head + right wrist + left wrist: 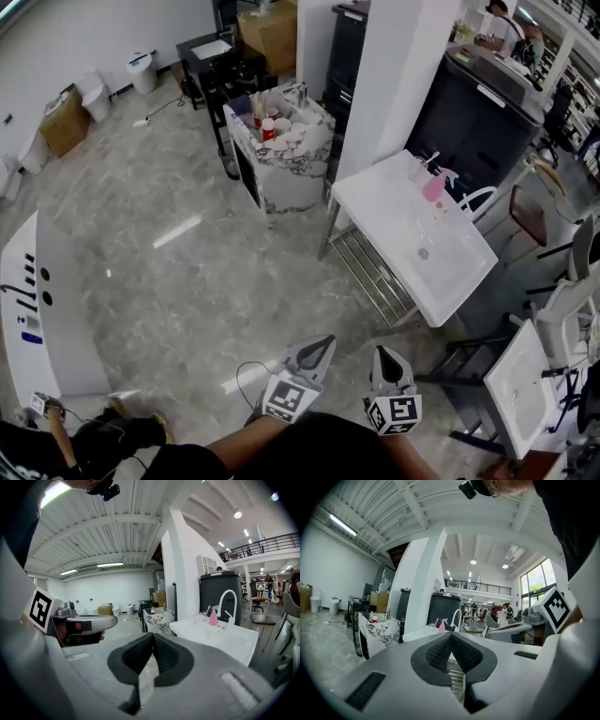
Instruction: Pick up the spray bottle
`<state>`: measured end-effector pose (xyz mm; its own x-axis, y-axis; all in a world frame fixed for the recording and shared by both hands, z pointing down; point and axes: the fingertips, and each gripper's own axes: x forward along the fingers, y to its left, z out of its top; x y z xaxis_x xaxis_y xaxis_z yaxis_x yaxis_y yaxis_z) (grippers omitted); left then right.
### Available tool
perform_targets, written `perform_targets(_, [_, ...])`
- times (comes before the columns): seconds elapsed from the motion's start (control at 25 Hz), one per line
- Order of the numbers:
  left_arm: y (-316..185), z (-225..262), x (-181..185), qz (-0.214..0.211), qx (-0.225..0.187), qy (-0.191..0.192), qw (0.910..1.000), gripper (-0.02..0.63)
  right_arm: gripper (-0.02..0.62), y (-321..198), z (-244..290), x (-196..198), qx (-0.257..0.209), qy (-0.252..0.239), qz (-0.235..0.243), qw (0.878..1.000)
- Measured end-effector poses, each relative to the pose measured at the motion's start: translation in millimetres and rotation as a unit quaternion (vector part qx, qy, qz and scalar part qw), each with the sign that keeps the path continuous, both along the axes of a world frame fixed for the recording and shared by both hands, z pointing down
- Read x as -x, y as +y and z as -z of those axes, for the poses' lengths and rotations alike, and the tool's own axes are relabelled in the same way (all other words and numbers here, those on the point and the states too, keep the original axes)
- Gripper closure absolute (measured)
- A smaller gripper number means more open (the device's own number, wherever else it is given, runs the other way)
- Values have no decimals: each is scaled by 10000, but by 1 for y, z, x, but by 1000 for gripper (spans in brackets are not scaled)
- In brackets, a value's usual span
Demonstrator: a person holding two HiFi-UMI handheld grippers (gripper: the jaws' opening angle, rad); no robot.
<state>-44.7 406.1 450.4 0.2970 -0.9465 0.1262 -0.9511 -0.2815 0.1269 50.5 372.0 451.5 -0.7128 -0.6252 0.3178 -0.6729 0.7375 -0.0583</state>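
Note:
A pink spray bottle (pixel 434 186) stands at the back edge of a white sink basin (pixel 394 220), beside a white faucet (pixel 476 198). Both grippers are low in the head view, well short of the sink. My left gripper (pixel 320 346) is shut with nothing in it, and so is my right gripper (pixel 385 355). In the left gripper view, the bottle (pixel 442 626) shows small and far beyond the closed tips (pixel 451 637). The right gripper view has the bottle (pixel 213 617) up right of the closed tips (pixel 153 637).
A marble-patterned counter (pixel 281 183) with cups stands left of the sink, next to a white pillar (pixel 403 75). A black cabinet (pixel 478 117) is behind the sink. Another white basin (pixel 518 389) is at the right, a white panel (pixel 47 300) at the left.

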Motion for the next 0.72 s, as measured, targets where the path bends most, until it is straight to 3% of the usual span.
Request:
perform_targets(0.24, [-54,10,65,-266,9,-11,9996,591,597,-55,7,50,66,85,-267,9996])
perform_targets(0.4, [-89,14,104,-329,43,182,9993,591,596,-88,9,71,-68,137,-622,9979])
perform_targets(0.56, [-125,23,126,-533,48,492,9974,591,597,-101,-5,89,126,238,-768,9967])
perform_targets(0.64, [-141,27,130,-675,-128,316,9971,591,596,-99,-15,97,289,333,-705,9965])
perform_targets(0.72, [-150,32,132,-689,-141,394,9967,591,595,-98,-20,100,380,386,-730,9959])
